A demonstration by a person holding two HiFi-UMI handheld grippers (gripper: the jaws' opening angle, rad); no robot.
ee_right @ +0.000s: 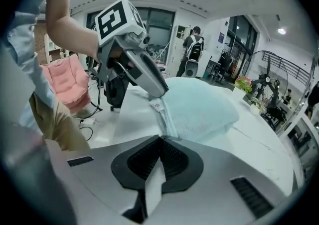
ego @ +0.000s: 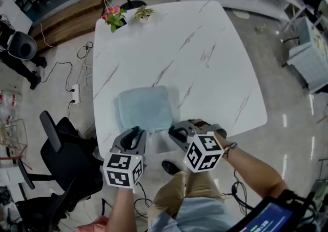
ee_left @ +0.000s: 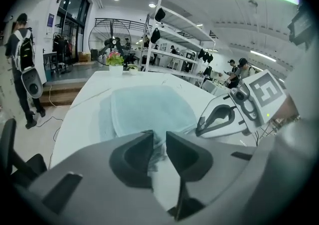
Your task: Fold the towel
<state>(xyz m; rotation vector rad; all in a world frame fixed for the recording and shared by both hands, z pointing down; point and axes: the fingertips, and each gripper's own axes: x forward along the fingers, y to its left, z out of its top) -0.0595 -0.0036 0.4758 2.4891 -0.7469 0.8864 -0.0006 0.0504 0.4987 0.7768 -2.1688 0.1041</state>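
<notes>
A light blue towel (ego: 145,108) lies folded on the white marble table (ego: 205,56), close to its near edge. My left gripper (ego: 134,134) sits at the towel's near left corner. In the left gripper view its jaws stand a narrow gap apart, and crumpled towel edge (ee_left: 158,145) lies between the tips. My right gripper (ego: 177,132) is at the near right corner. Its jaws are shut on the towel's hem (ee_right: 167,124), which runs from them straight to the left gripper (ee_right: 152,92).
Two small potted plants (ego: 114,16) (ego: 143,14) stand at the table's far left corner. A black office chair (ego: 66,159) is by the table's left side, with cables on the floor. My own legs are right under the near table edge.
</notes>
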